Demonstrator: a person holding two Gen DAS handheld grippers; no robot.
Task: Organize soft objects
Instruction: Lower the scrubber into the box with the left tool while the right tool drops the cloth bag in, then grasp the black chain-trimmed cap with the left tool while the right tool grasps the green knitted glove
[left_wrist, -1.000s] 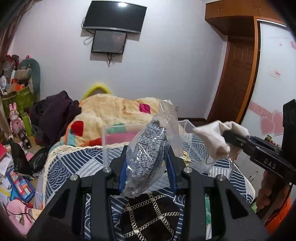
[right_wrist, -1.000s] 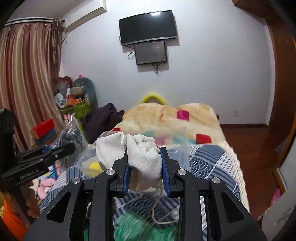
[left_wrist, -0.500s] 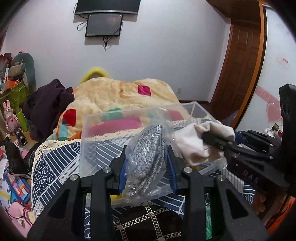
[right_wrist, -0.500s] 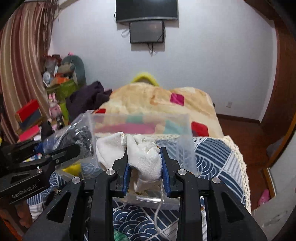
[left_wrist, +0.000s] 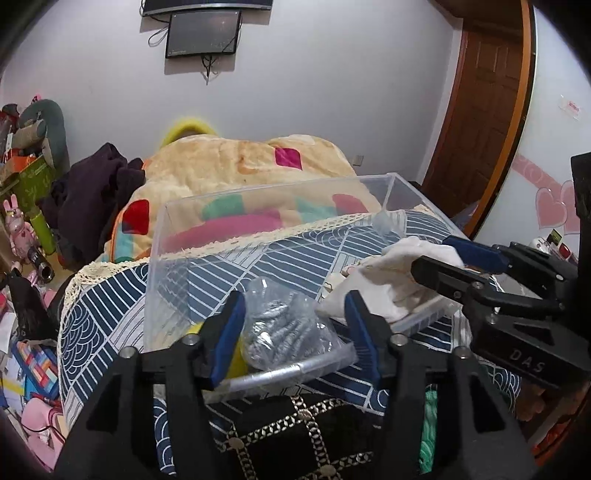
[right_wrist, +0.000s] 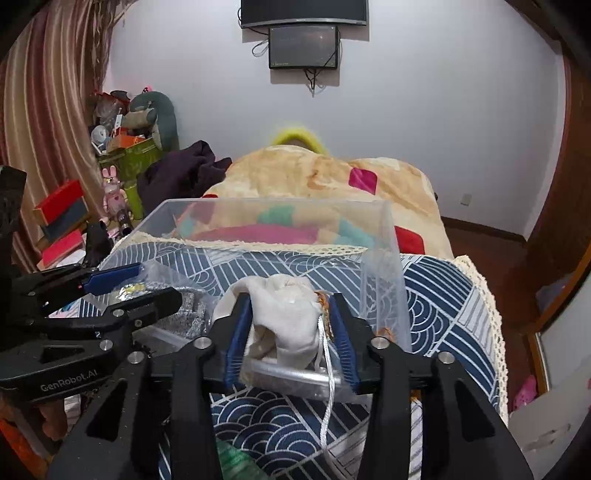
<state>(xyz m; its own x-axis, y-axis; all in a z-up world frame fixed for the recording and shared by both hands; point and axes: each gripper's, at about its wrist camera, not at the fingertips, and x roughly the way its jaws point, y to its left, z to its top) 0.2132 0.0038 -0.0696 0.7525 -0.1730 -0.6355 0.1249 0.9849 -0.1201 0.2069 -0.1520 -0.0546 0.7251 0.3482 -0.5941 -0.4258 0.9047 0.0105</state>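
Note:
A clear plastic bin (left_wrist: 258, 206) (right_wrist: 280, 206) stands on the patterned bedspread. A bagged grey scrubber (left_wrist: 284, 328) lies inside the bin at its near left; it also shows in the right wrist view (right_wrist: 192, 314). My left gripper (left_wrist: 295, 314) is open around it, pads apart from the bag. A white cloth pouch (right_wrist: 288, 317) with a drawstring lies in the bin at the near right; it also shows in the left wrist view (left_wrist: 395, 280). My right gripper (right_wrist: 291, 317) is open around it, over the bin's near rim.
A beige quilt (left_wrist: 251, 170) with coloured patches lies behind the bin. A dark garment (left_wrist: 88, 192) is piled at the left. A black cloth with chain print (left_wrist: 280, 443) and a green item (right_wrist: 236, 461) lie on the bed in front. Clutter fills the floor at left.
Both grippers lowered into the bin and opened. The bagged scrubber and the white pouch, held a second ago, now rest in the bin.

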